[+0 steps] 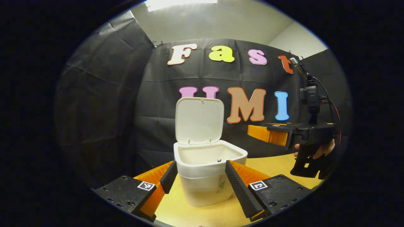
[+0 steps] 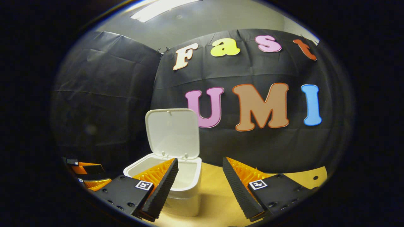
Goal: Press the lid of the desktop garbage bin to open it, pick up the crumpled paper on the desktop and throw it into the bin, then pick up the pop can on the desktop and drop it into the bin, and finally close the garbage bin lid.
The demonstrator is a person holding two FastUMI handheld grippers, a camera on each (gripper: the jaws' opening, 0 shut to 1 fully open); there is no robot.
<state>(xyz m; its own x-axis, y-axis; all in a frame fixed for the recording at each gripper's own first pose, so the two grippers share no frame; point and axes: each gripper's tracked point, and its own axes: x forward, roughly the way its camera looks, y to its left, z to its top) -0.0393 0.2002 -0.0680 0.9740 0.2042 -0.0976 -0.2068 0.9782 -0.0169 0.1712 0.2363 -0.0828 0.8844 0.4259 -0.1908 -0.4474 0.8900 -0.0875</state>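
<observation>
The garbage bin stands on the bench with its lid raised upright, between the spread left tongs; the right tongs, likewise apart, hold nothing.

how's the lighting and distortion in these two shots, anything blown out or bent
Left gripper view: ceiling light blown out, bin evenly lit, straight edges bowed by the fisheye. Right gripper view: ceiling light glares, the bin's lid stays sharp, table dim near the rim.

Looked like a recording booth set up indoors: black cloth walls, a wooden tabletop, plain ceiling with a light panel.
</observation>
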